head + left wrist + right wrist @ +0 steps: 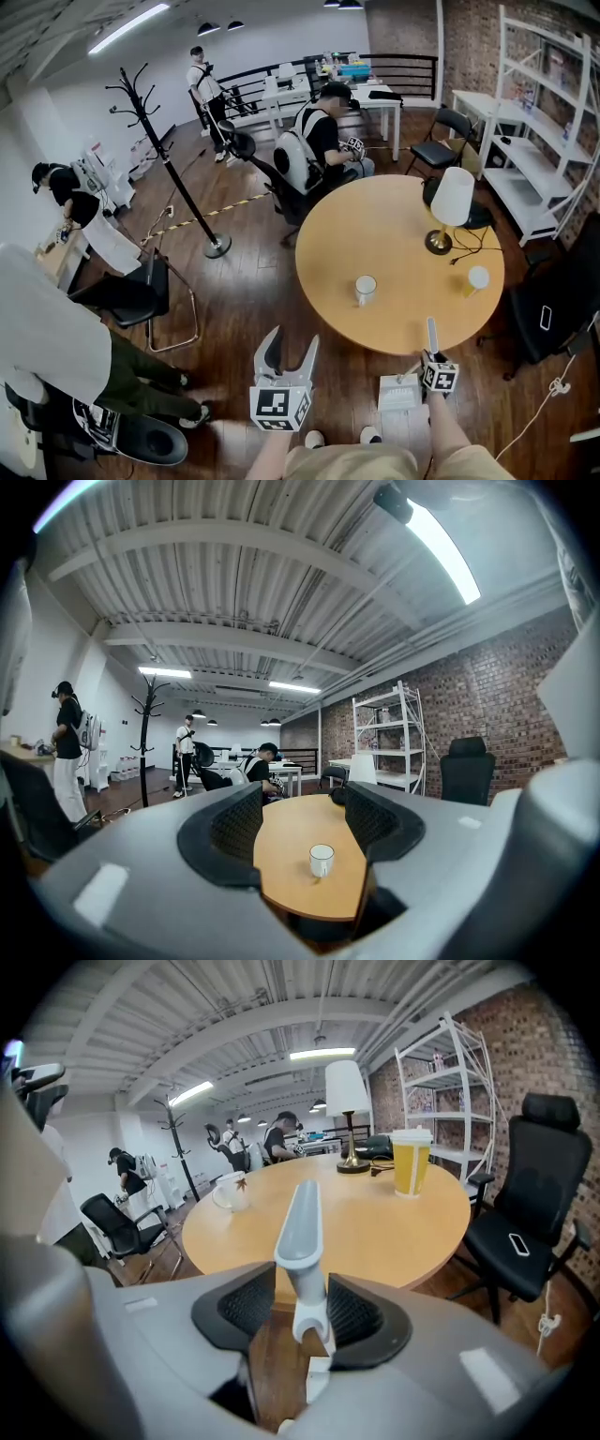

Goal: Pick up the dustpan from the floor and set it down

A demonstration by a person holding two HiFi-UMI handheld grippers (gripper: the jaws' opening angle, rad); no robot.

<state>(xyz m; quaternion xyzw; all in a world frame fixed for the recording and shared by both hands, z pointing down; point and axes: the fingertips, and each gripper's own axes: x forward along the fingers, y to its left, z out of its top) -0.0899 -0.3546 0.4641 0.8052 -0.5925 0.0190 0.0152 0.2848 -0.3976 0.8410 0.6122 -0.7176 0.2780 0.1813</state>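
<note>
Our right gripper (300,1285): jaws apart round one dustpan (302,1222) handle; our left gripper (302,801) spread, empty; one mug (322,860) on table (281,850).

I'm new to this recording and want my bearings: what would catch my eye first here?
A big round wooden table fills the middle of the head view, carrying a white lamp, a mug and a yellow cup. By its near edge, the grey handle of the dustpan stands between the open jaws of the right claw; the left claw is empty.
</note>
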